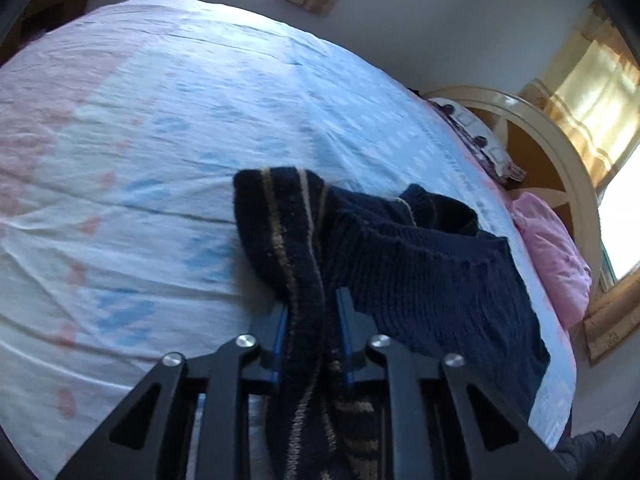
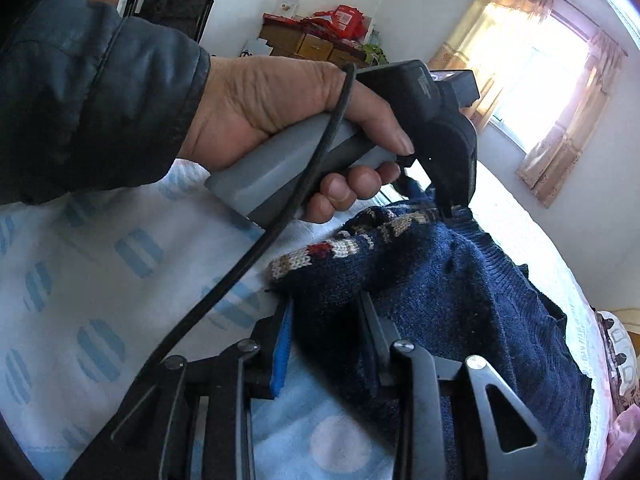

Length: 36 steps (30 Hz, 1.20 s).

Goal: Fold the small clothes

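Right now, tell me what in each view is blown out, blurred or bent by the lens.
Left wrist view: the window at right is blown out, the bedsheet print smears softly, and the bed edge bows. Right wrist view: the sunlit window flares white, the navy sweater stays fairly sharp, and the walls curve toward the dark corners.

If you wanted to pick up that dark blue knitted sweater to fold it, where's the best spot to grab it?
Probably by a thick edge, as both grippers do now. The left gripper pinches the navy sweater at its tan-striped band, and the right gripper holds a bunched fold near the patterned trim. Come in low from the near side, along the bed sheet: the edges face that way.
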Tool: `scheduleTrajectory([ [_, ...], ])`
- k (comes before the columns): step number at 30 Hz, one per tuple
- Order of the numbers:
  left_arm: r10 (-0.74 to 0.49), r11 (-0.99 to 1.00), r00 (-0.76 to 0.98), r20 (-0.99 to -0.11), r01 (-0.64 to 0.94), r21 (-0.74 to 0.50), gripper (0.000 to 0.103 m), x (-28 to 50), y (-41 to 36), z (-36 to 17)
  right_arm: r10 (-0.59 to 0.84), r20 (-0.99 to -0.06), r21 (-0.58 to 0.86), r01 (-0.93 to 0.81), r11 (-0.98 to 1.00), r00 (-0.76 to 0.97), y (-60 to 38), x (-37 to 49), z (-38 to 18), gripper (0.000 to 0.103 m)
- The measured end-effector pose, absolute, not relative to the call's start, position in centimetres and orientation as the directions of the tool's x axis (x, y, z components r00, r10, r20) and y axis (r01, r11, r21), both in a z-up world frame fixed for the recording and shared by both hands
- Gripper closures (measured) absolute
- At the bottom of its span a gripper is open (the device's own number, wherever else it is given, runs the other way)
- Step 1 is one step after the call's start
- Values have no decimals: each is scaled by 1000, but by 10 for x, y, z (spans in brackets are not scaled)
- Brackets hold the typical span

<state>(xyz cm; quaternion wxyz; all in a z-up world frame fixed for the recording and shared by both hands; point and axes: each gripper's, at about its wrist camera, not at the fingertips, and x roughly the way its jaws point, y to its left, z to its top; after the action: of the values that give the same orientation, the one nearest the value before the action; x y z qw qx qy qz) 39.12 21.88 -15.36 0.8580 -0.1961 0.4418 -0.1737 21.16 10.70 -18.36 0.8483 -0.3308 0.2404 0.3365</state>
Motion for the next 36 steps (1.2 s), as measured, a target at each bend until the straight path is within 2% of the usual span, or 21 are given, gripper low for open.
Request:
scheduleTrajectory([
  [2, -464, 864, 565, -682, 117, -490, 89, 389, 220, -148, 420, -638, -382, -739, 556, 646, 103, 212, -179, 93],
  [5, -468, 854, 576, -670, 102, -510, 90, 385, 223, -140, 422, -629, -394, -736, 550, 653, 95, 207, -174, 95],
  [24, -480, 834, 661, -577, 139, -534, 92, 379, 182, -76, 433, -499, -351, -632, 691, 750, 21, 207, -123, 96],
  [36, -516, 817, 679, -522, 208, -537, 92, 389, 128, -43, 374, -420, -315, -519, 795, 827, -51, 214, -96, 96],
])
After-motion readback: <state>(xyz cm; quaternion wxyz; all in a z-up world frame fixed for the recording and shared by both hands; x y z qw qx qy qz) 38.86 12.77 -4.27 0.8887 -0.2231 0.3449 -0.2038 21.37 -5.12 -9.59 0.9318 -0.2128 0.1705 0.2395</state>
